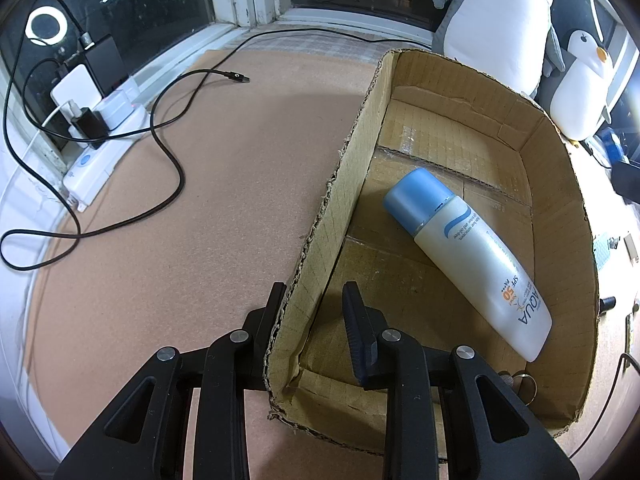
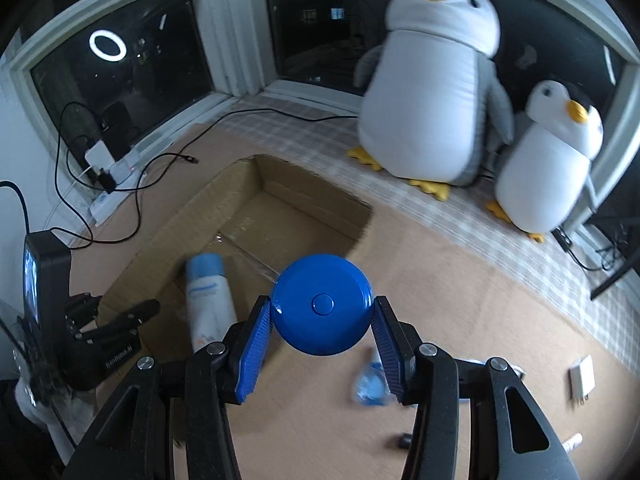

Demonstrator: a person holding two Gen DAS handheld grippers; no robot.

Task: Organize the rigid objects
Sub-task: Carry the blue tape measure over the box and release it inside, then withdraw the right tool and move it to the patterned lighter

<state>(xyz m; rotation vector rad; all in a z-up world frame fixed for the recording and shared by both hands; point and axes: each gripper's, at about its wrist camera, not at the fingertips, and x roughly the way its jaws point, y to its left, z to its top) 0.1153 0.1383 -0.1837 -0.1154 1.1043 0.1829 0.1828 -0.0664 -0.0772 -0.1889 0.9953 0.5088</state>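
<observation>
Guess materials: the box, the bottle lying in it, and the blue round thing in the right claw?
Box: corrugated cardboard, matte brown; ragged torn rim shows fluting.
Bottle: looks like frosted translucent plastic with a smoother blue cap and printed label.
Blue round thing: probably hard glossy plastic; it shows soft highlights and a moulded centre button. Right claw is clamped on its sides.
</observation>
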